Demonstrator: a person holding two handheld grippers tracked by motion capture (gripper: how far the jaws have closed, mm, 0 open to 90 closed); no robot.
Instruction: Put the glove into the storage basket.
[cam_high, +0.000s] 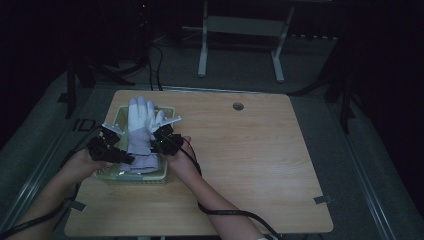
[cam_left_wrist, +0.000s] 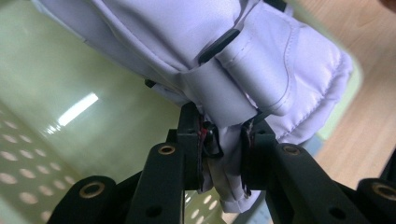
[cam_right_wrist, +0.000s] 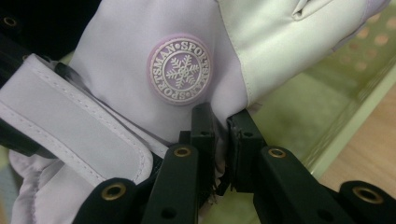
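Note:
A pale lilac and white ski glove (cam_high: 139, 131) lies over a light green perforated basket (cam_high: 163, 172) at the table's left side, fingers pointing away from the person. My left gripper (cam_high: 121, 156) is shut on the glove's cuff edge (cam_left_wrist: 229, 154) from the left. My right gripper (cam_high: 159, 144) is shut on the glove's side (cam_right_wrist: 220, 135) just below a round snowflake badge (cam_right_wrist: 180, 69). A strap (cam_right_wrist: 74, 130) crosses the cuff. Both hands hold the glove over the basket floor (cam_left_wrist: 84, 93).
The wooden table (cam_high: 250, 160) has a round cable hole (cam_high: 238, 106) near its far edge. Black cables (cam_high: 225, 212) trail from the grippers across the front. A white table frame (cam_high: 240, 40) stands on the floor beyond.

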